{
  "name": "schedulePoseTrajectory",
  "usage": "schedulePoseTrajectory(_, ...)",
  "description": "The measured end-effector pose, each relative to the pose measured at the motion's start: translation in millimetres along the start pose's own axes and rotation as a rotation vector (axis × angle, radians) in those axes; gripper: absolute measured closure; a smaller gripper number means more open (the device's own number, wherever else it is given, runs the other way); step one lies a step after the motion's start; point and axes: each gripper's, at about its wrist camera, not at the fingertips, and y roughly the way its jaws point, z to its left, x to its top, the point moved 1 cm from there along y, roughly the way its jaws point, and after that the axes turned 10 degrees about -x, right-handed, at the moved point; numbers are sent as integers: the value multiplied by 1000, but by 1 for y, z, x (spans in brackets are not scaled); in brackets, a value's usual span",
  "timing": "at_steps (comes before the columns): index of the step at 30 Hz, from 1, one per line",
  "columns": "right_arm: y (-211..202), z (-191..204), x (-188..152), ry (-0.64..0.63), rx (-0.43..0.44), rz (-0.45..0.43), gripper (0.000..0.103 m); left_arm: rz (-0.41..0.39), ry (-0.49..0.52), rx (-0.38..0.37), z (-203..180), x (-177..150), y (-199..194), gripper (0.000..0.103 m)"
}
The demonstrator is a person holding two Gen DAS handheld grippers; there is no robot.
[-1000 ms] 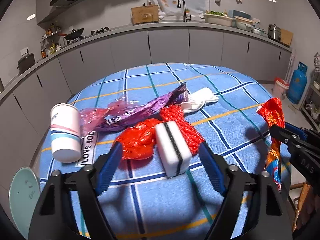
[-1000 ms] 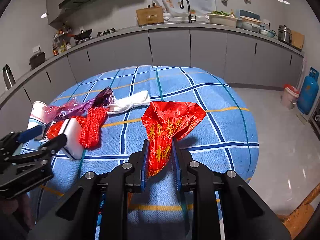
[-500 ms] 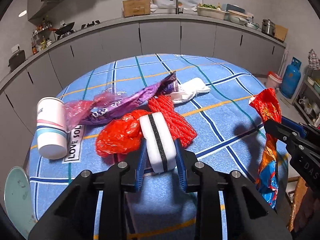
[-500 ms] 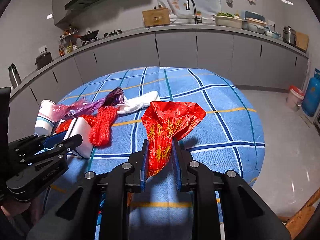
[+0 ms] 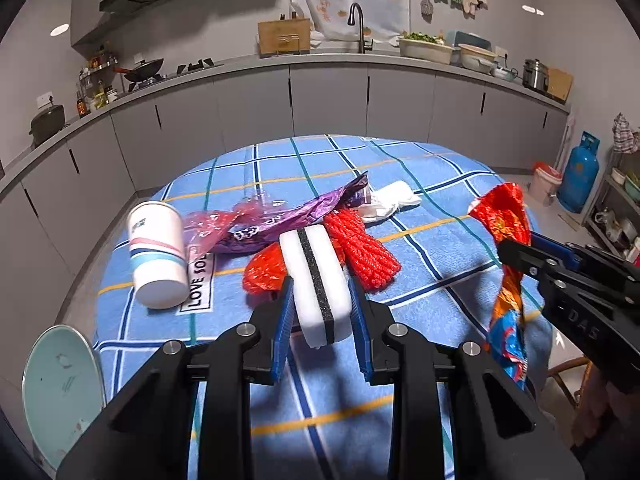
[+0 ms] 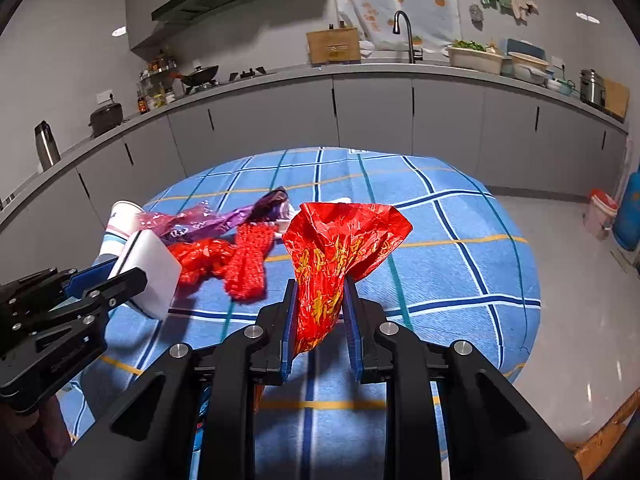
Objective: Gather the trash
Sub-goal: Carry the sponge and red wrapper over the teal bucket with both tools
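Observation:
My left gripper (image 5: 320, 300) is shut on a white sponge with a black stripe (image 5: 316, 280) and holds it above the blue checked tablecloth (image 5: 440, 184); the sponge also shows in the right wrist view (image 6: 150, 268). My right gripper (image 6: 319, 304) is shut on a red snack wrapper (image 6: 336, 248), held above the table; the wrapper also shows in the left wrist view (image 5: 506, 240). On the cloth lie a red net bag (image 5: 362, 248), a crumpled red bag (image 5: 262, 272), a purple wrapper (image 5: 296, 216), a pink bag (image 5: 208, 226), a white tissue (image 5: 394, 198) and a tipped paper cup (image 5: 158, 256).
A pale green plate (image 5: 60, 384) sits at the lower left beyond the table edge. Grey kitchen cabinets (image 5: 328, 104) curve behind the table. A blue gas cylinder (image 5: 578, 172) and a small bin (image 5: 544, 182) stand on the floor at right.
My left gripper has closed on the white sponge and lifted it off the cloth. My right gripper still holds the red wrapper, raised slightly.

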Motion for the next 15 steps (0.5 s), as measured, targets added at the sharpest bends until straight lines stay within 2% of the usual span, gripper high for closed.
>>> schedulePoseTrajectory(15,-17,38,4,-50,58,-30,80,-43,-45,30,23,-16,-45,75)
